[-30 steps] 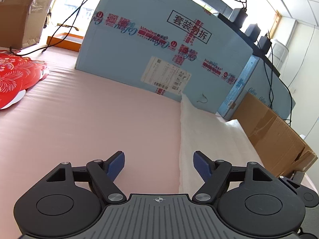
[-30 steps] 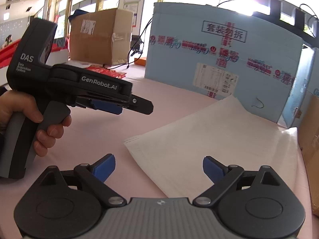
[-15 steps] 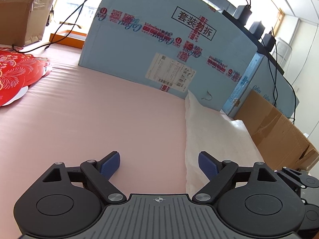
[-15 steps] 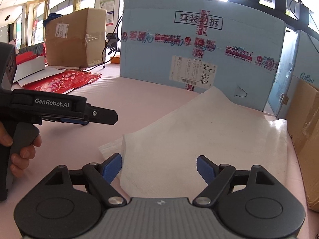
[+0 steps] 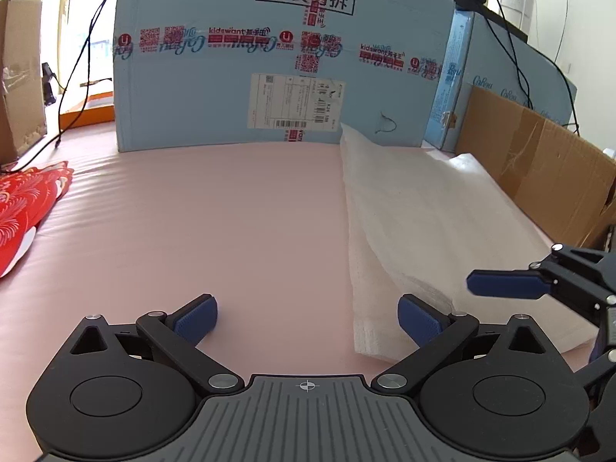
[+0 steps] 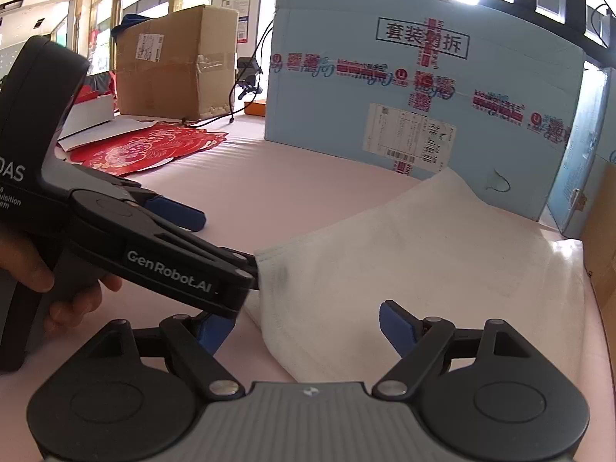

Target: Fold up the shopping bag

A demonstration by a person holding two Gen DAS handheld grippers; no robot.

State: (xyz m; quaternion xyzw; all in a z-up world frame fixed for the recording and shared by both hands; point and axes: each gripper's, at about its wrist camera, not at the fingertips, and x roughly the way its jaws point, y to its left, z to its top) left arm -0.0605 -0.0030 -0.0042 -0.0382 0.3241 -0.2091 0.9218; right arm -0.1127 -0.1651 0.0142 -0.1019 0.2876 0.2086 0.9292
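Observation:
A white non-woven shopping bag (image 5: 423,223) lies flat on the pink table, reaching back to the blue carton. My left gripper (image 5: 307,321) hovers at its near left corner, jaws opening wide; the corner lies just inside the right pad, unpressed. My right gripper (image 6: 307,329) straddles the near edge of the bag (image 6: 423,254), jaws closing, with cloth between the pads and a gap on both sides. In the right wrist view the left gripper (image 6: 227,242) comes in from the left in a person's hand (image 6: 57,288), its near fingertip at the bag's corner. A fingertip of the right gripper (image 5: 504,285) shows in the left wrist view.
A large blue carton (image 5: 285,65) walls off the back. Brown cardboard (image 5: 539,165) stands along the right side of the bag. Red paper cuttings (image 5: 27,208) lie at the left, with a taped brown box (image 6: 173,65) and cables behind them.
The left gripper's jaws have spread wider; it has rolled and drawn up to the bag's near left corner. The right gripper's jaws have narrowed over the bag's edge.

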